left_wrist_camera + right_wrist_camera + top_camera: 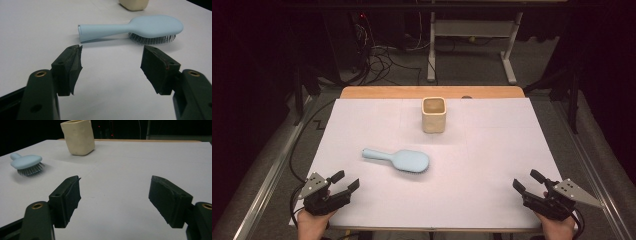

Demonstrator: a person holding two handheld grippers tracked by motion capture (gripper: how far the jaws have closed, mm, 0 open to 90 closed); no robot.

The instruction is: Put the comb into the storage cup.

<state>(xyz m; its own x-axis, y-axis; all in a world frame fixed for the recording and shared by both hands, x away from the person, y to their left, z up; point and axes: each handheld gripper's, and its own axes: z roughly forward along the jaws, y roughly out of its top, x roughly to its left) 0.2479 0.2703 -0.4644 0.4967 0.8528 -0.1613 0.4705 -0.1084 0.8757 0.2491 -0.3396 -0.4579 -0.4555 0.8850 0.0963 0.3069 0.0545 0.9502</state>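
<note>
A light blue hairbrush [399,159] lies bristles down near the middle of the white table cover, its handle pointing left. Behind it stands a cream square cup [434,114], upright and empty as far as I can see. My left gripper [345,180] rests at the near left corner, open, with nothing between its jaws. In the left gripper view the hairbrush [135,28] lies just beyond the open left gripper [111,53]. My right gripper [528,180] sits at the near right corner, open and empty. The right gripper view has the cup [78,137] and hairbrush [27,164] far ahead of the right gripper [115,186].
The white cover [492,165] lies on a wooden table whose far edge [432,92] shows bare. Beyond it are a floor with cables [382,60] and the legs of another desk [472,50]. Metal rails run along both sides of the table.
</note>
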